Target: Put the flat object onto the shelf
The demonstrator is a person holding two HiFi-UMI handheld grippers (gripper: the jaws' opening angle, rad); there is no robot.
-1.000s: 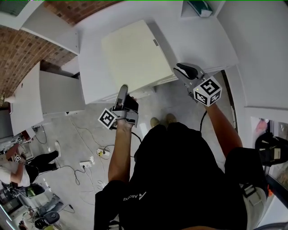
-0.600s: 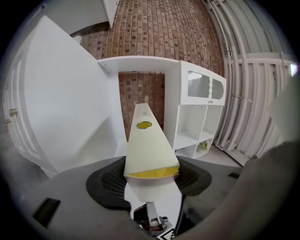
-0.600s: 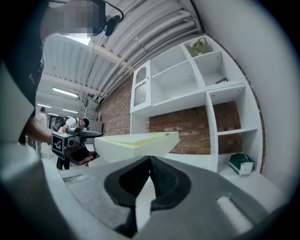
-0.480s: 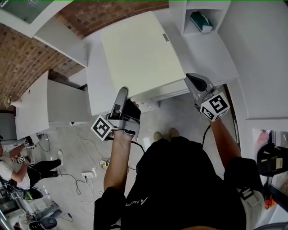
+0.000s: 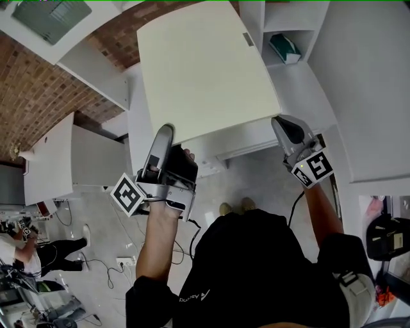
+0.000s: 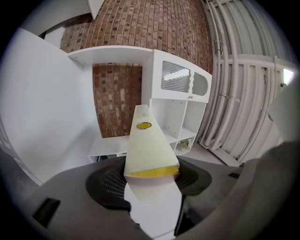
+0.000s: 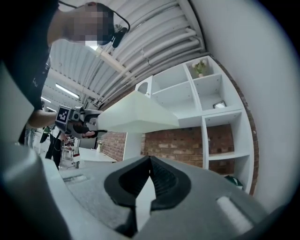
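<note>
The flat object (image 5: 205, 70) is a large, thin, rigid cream panel with square corners and a smooth matt face. It fills the upper middle of the head view, held up off the white counter (image 5: 307, 83). A small grey label (image 5: 248, 39) sits near its far edge. In the left gripper view its near edge shows a yellow core, and a yellow oval sticker (image 6: 144, 125) lies further along it.

The left gripper (image 5: 163, 136), at the panel's lower left edge, has its jaws fairly wide and clamped on that edge, with the panel standing between the ribbed black pads. The right gripper (image 5: 289, 128), at the panel's lower right corner, has its jaws pressed together with nothing gripped. In its own view the panel passes just above them, and whether it rests on them cannot be told.

The step in hand looks like the carry: the panel is up but not yet on the shelf (image 5: 282, 19). That shelf is a white cubby unit at the upper right of the frame, with a teal item (image 5: 284, 48) in one compartment and a brick wall (image 5: 38, 90) beside it.

The next move probably calls for levelling the panel and feeding its far edge onto a surface wide enough for it, since the small cubbies look too narrow. With only one real grip, the panel could pivot or slip.
</note>
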